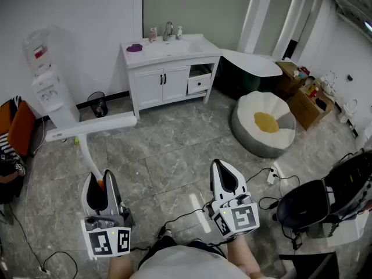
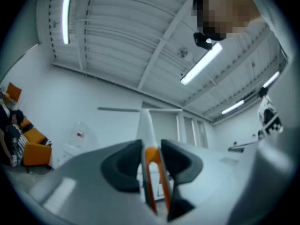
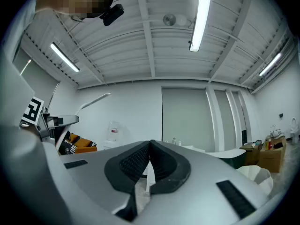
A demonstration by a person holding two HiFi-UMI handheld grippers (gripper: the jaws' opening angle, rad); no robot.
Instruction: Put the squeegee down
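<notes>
In the head view my left gripper [image 1: 100,179] is shut on the squeegee [image 1: 87,128], low at the left. Its long white blade stands crosswise above the jaws, and a curved white neck runs down into them. The left gripper view shows that gripper [image 2: 151,146] with its dark pads pressed on the squeegee's orange grip [image 2: 153,161], and the white squeegee [image 2: 146,123] rising ahead of it. My right gripper [image 1: 225,172] is held low at the centre right. The right gripper view shows the right gripper [image 3: 150,146] with its jaws together and nothing between them.
A white vanity [image 1: 168,74] with a sink stands against the far wall, a water dispenser [image 1: 47,83] to its left and a small black bin [image 1: 99,103] between them. A beanbag [image 1: 263,124] lies at the right. Cables [image 1: 273,182] and a black chair [image 1: 308,208] are near my right side.
</notes>
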